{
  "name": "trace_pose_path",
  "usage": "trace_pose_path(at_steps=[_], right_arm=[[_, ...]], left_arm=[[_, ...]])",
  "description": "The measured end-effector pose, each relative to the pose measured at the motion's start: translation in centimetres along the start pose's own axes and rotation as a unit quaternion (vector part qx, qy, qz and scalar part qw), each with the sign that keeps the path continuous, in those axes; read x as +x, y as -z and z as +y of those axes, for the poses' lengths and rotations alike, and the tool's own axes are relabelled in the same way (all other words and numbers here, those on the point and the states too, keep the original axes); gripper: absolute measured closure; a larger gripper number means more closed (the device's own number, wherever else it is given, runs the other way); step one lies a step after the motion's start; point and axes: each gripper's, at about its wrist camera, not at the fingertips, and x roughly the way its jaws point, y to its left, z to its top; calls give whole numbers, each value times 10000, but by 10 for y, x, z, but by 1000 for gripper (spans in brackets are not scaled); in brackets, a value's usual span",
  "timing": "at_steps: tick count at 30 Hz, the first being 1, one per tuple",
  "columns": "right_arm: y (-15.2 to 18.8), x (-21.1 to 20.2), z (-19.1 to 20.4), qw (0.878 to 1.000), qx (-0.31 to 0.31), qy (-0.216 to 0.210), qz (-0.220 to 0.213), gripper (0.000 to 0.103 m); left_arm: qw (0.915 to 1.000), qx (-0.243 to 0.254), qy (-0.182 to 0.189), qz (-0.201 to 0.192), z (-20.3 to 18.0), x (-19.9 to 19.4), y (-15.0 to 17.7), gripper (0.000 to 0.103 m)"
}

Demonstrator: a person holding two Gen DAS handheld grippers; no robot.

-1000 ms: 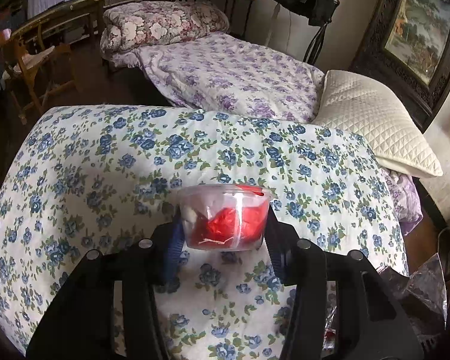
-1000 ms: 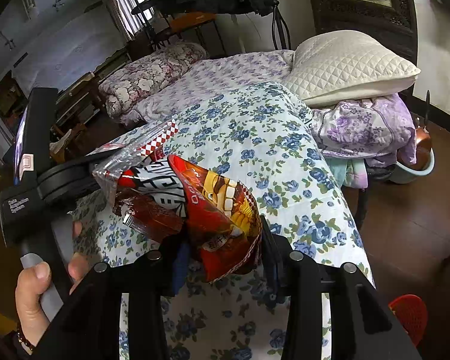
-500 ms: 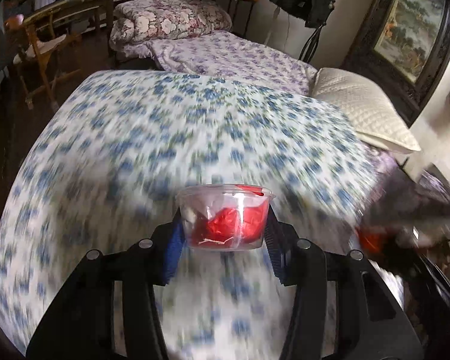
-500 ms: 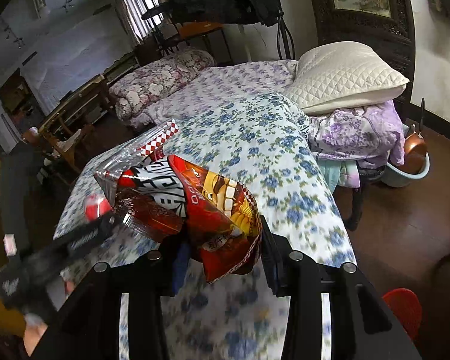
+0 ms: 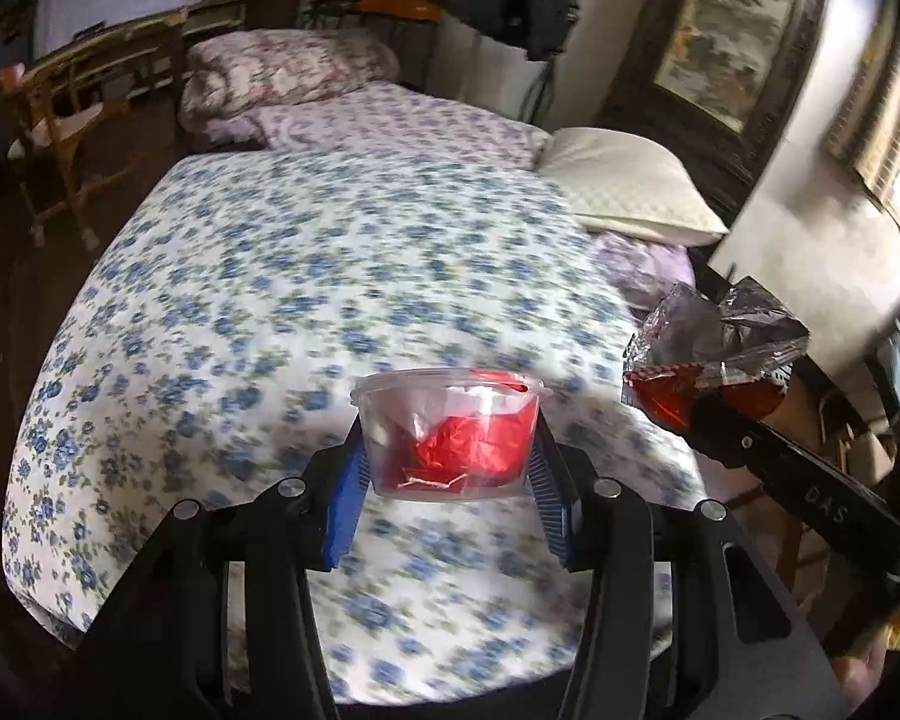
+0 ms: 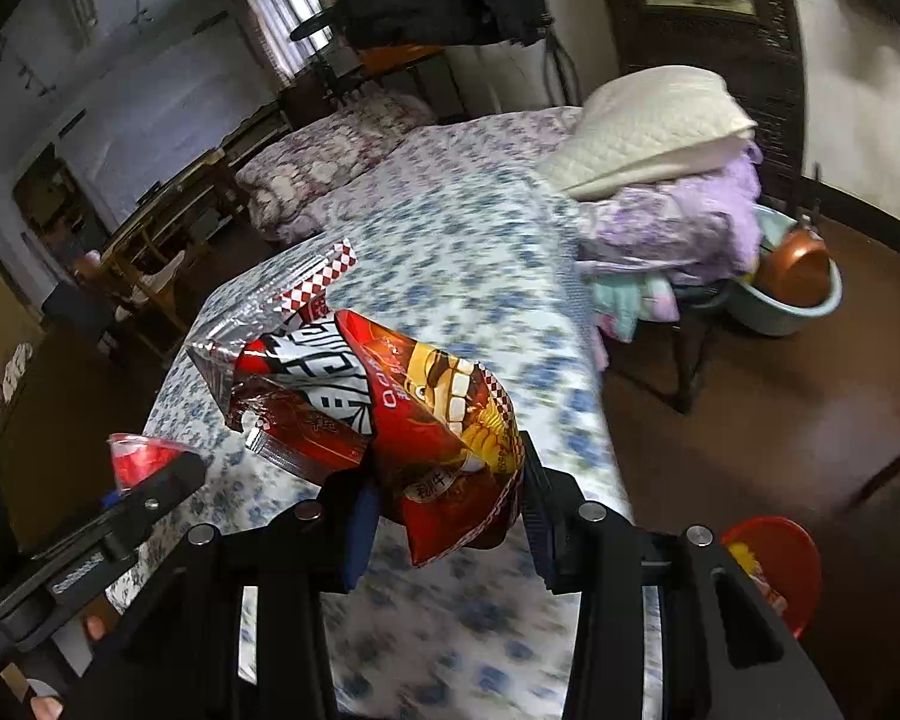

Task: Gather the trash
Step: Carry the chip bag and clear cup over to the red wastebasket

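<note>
Trash items are two: a clear plastic cup (image 5: pixel 447 432) stuffed with red and white wrappers, and a crumpled red snack bag (image 6: pixel 384 414) with a checkered top strip. Left gripper (image 5: pixel 447 483): jaws pinching the cup by its side walls between blue pads; cup upright, lifted clear of the surface, lower centre of the left wrist view. Right gripper (image 6: pixel 447 510): jaws pinching the lower end of the snack bag; the bag stands up and leans to the upper left in the right wrist view, silver inner foil showing at the torn top. Both items hang above a bed covered in a blue-flowered sheet (image 5: pixel 306 300); the print is motion-blurred in both views. In the left wrist view the snack bag appears at right centre, well apart from the cup. In the right wrist view the cup's red contents show at lower left, just behind the left gripper's black body. Cream quilted pillow (image 6: pixel 648 120) lies on purple bedding at upper right. Red container (image 6: pixel 777 564) sits on the dark floor, lower right. Fingers of the person's hand (image 6: pixel 93 627) visible at lower left.
</note>
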Motion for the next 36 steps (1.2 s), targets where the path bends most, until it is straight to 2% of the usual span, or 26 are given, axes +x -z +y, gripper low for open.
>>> trace_pose_path(at_steps=[8,11,18,22,27,31,36], right_arm=[[2,-53,-70,9979,149,599,-198,62],[5,-67,-101,9955,234,901,-200,62],[40,-85,-184,9858,508,1597,65,62],[74,-71,-241,9772,949,1846,448,62],[113,-34,-290,9668,1445,1883,945,62],[141,3,-315,9583,1658,1885,1364,62],[171,47,-340,9469,1856,1917,1794,62]], left_arm=[[9952,804,539,161,-96,6,10,54],[9907,988,886,306,-137,18,15,54],[9758,1627,1282,707,-219,51,46,54],[9652,1912,1433,1063,-257,75,72,54],[9532,2187,1467,1486,-289,116,100,54],[9482,2157,1437,1837,-300,152,108,54],[9438,2150,1389,2090,-312,188,121,54]])
